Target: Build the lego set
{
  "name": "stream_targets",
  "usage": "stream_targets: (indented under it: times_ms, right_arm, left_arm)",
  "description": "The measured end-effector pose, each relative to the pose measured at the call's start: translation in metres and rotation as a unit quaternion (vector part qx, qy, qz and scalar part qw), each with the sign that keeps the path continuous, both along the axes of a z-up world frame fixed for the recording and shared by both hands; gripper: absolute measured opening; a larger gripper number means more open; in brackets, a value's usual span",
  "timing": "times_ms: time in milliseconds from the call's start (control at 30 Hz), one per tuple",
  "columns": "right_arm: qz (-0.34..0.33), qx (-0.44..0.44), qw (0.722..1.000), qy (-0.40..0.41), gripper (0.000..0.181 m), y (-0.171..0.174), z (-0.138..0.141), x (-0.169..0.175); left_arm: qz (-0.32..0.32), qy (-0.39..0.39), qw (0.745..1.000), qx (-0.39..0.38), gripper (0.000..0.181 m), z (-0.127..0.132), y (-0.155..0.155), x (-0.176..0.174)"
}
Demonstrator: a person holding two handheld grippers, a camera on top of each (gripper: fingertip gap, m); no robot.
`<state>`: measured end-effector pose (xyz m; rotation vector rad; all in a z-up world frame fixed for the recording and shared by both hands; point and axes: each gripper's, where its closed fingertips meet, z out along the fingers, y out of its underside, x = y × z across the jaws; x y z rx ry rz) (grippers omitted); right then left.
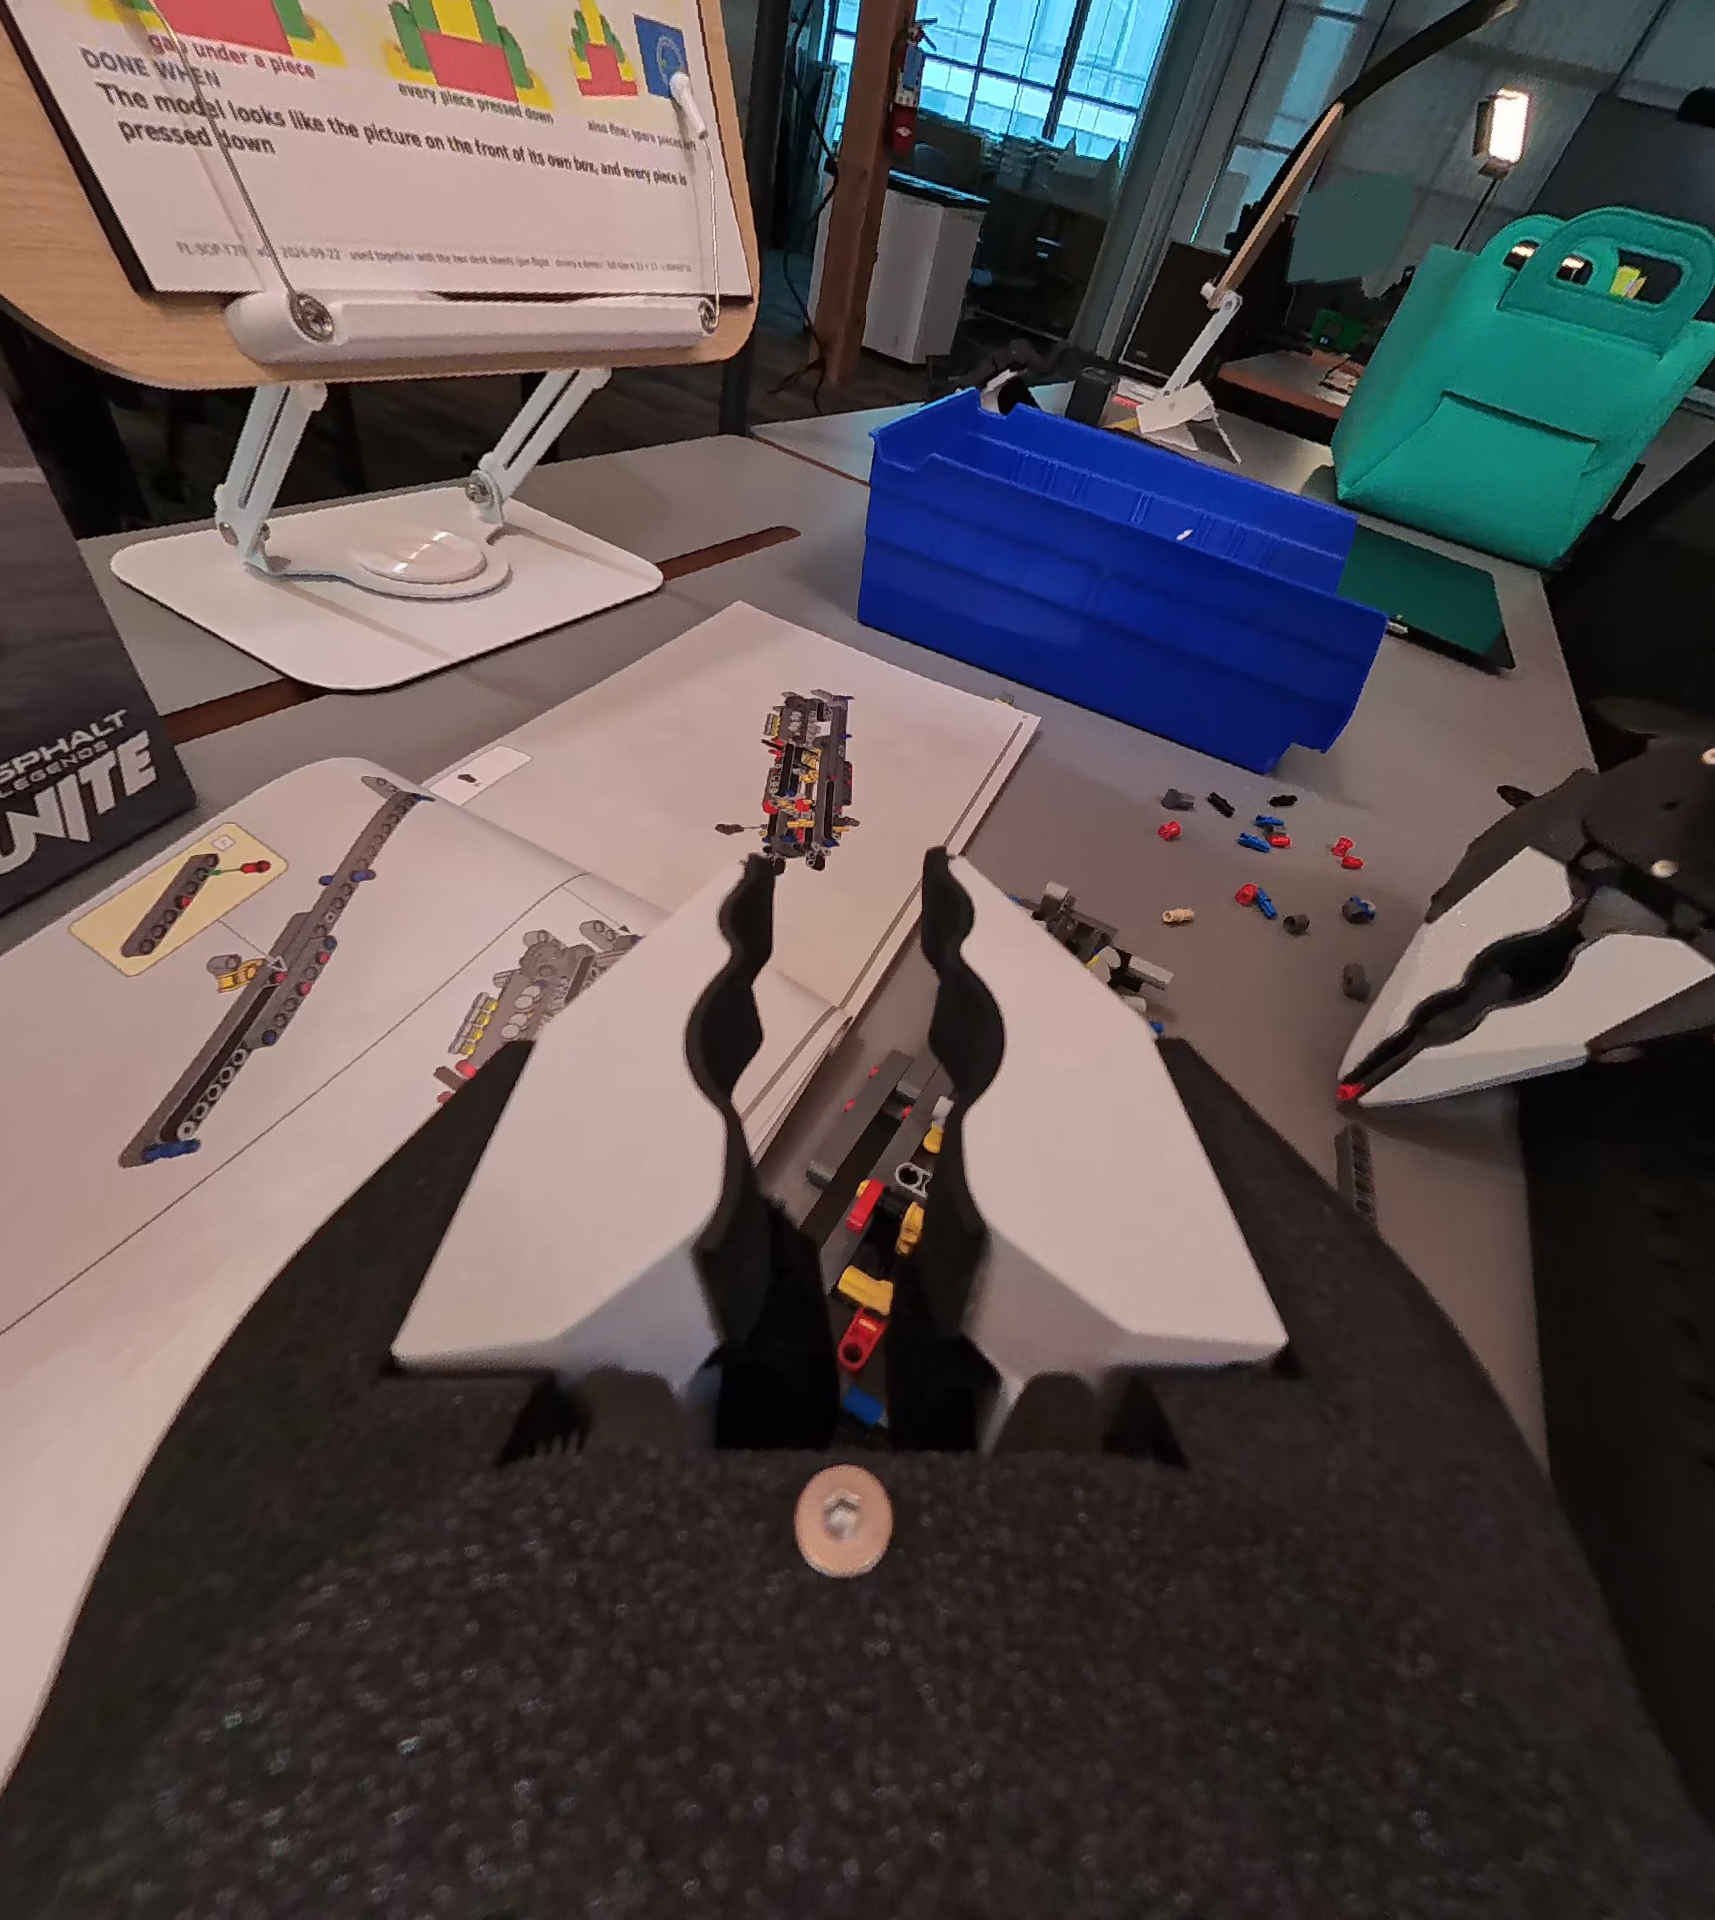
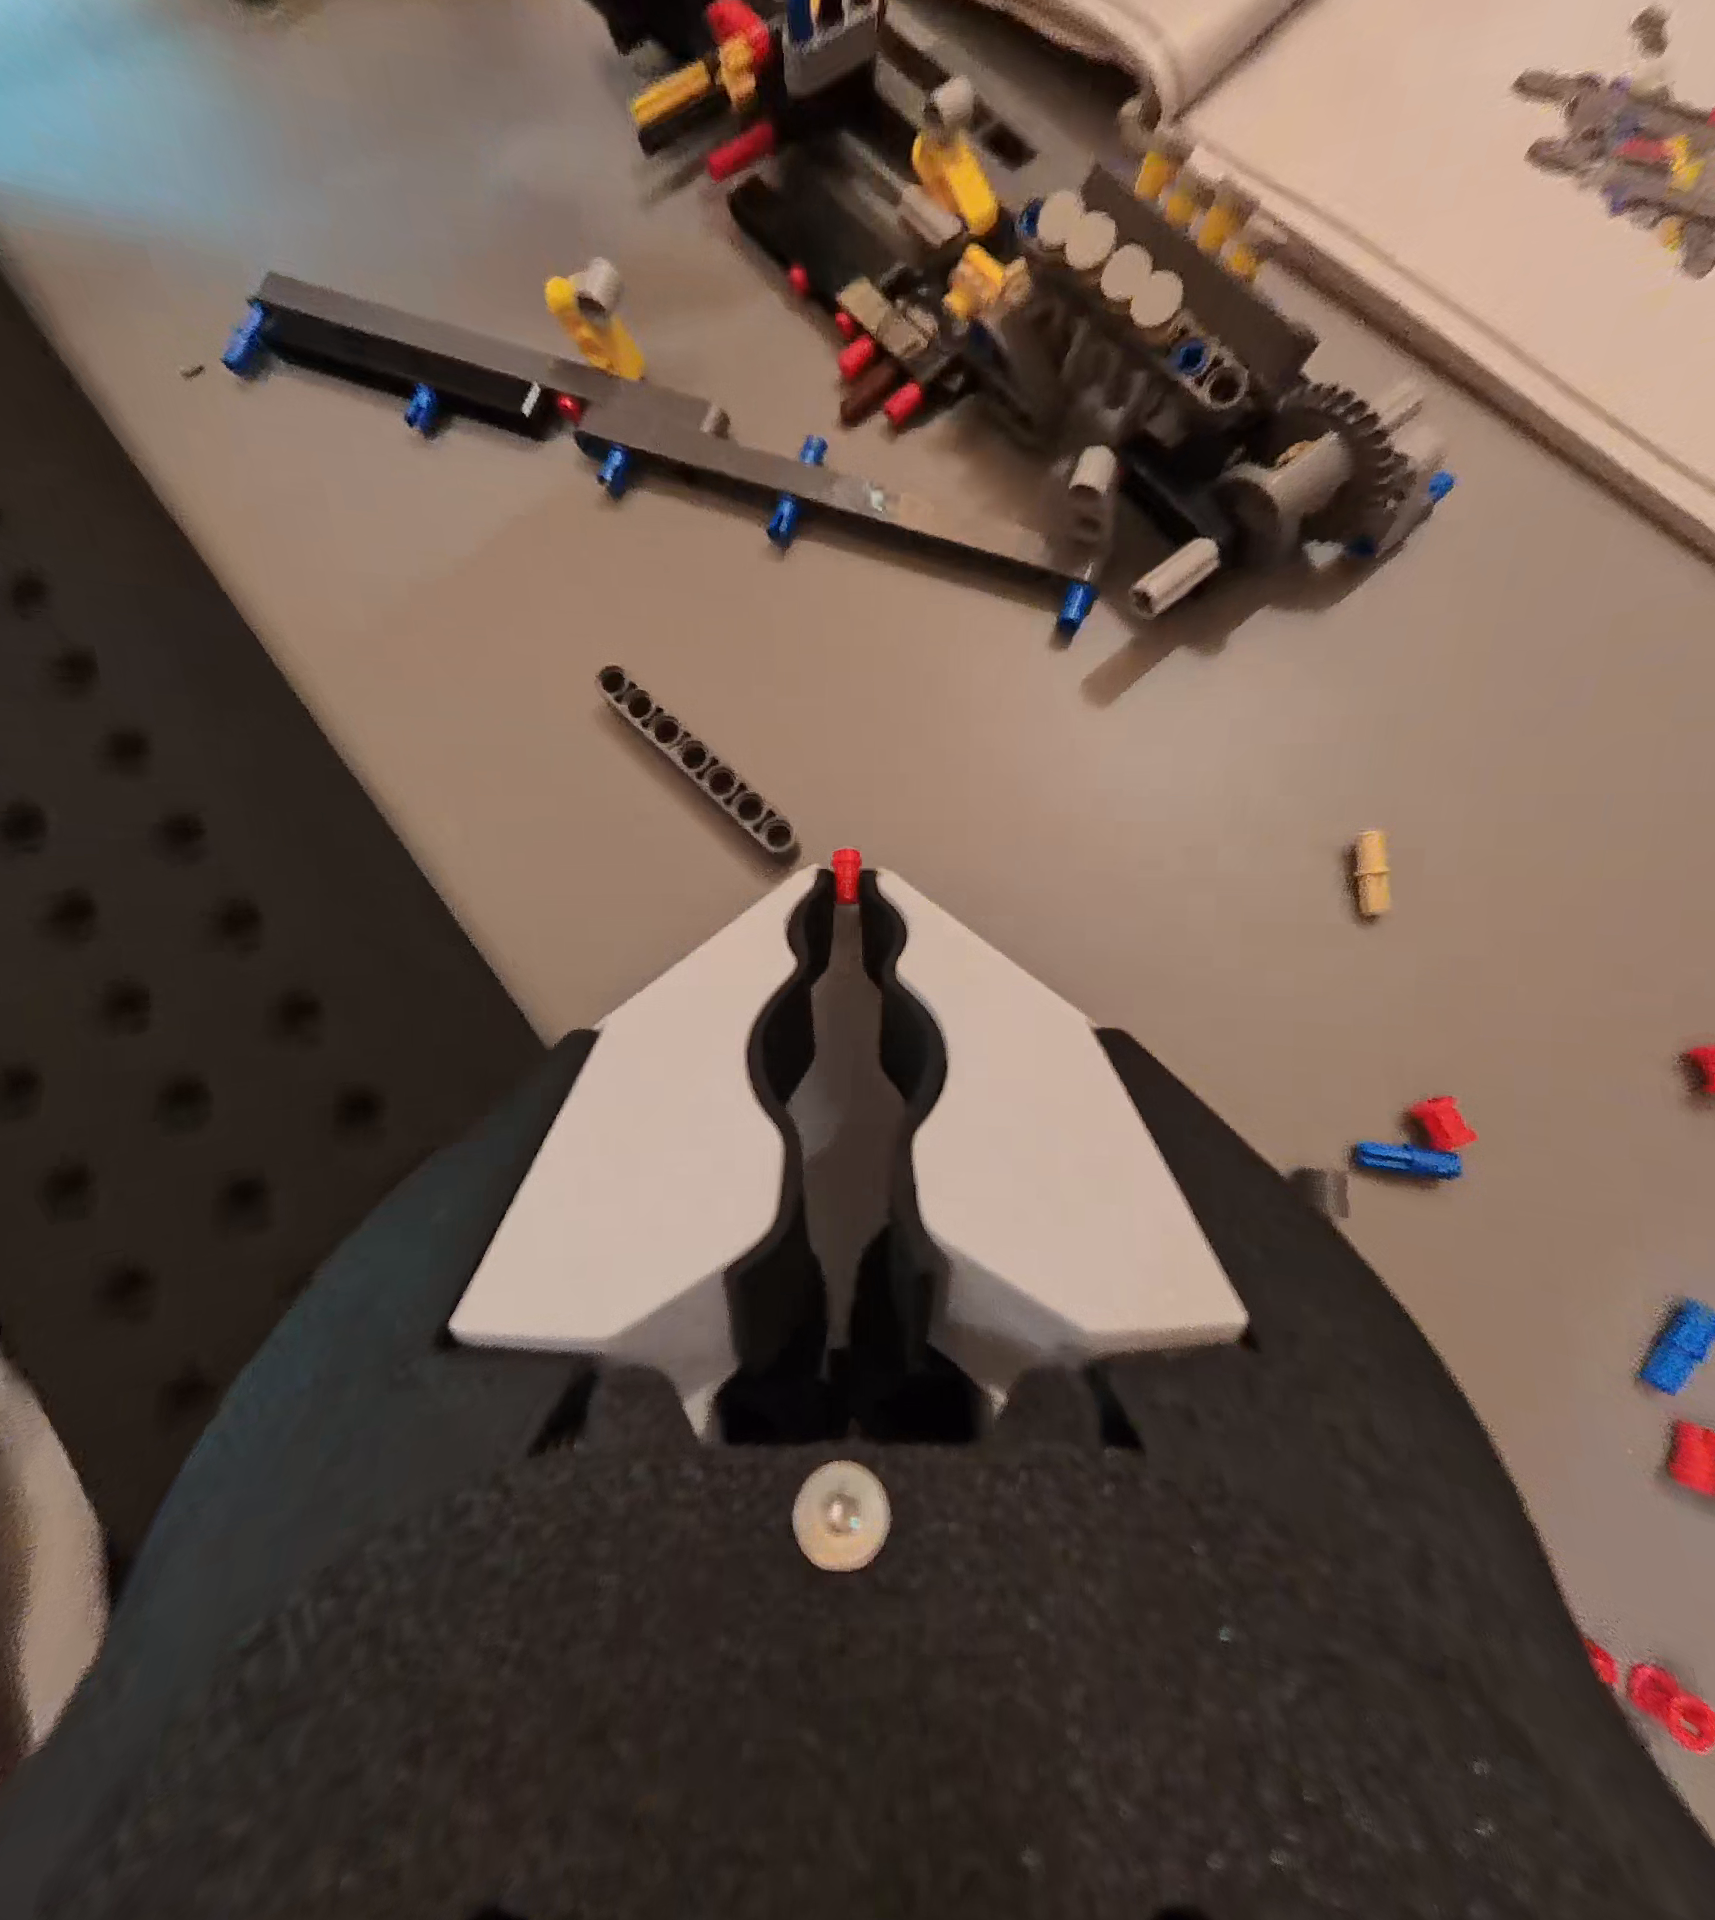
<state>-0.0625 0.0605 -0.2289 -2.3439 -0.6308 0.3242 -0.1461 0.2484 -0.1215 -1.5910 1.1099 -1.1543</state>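
Lego parts (image 2: 1092, 343) litter grey table (image 2: 936, 675) beside blue bin (image 1: 1113, 582).

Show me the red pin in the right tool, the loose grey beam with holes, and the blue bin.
red pin (image 2: 845, 871), right wrist view, exposed tip.
grey beam (image 2: 695, 756), right wrist view, mid-length.
blue bin (image 1: 1102, 592), left wrist view, front wall.

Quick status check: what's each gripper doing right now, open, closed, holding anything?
Left gripper: open, holding nothing, above the partly built model.
Right gripper: closed on a small red pin at its fingers' tips.
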Motion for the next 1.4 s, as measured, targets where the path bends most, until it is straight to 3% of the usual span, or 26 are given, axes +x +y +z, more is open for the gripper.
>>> stream_targets:
  times_ms: [233,400,567,1033,1200,1400]
  right_arm:
    - [-0.002,-0.013,1.0,-0.015,0.016,-0.005,-0.003,0.006]
    - [-0.034,0.008,0.999,-0.034,0.016,-0.028,0.009,0.043]
    - [-0.034,-0.001,0.998,-0.045,0.016,-0.04,0.003,0.062]
    - [0.0,0.005,0.998,-0.066,0.004,-0.034,0.0,0.053]
    - [0.018,0.048,0.999,-0.016,0.004,-0.004,0.017,0.014]
    - [0.053,0.024,0.998,-0.036,0.004,0.027,0.0,-0.004]
  left_arm:
    - [-0.005,-0.003,1.0,0.0,0.027,0.002,-0.003,0.0]
    - [-0.006,-0.004,1.0,0.004,0.027,0.004,-0.004,0.0]
    - [-0.008,-0.002,1.0,0.003,0.027,0.002,-0.006,0.002]
    - [-0.007,0.001,1.0,0.006,0.027,0.002,-0.005,0.001]
    - [-0.002,-0.003,1.0,0.003,0.027,0.004,-0.002,-0.001]
    - [0.025,0.019,0.999,0.044,0.027,0.008,0.012,-0.012]
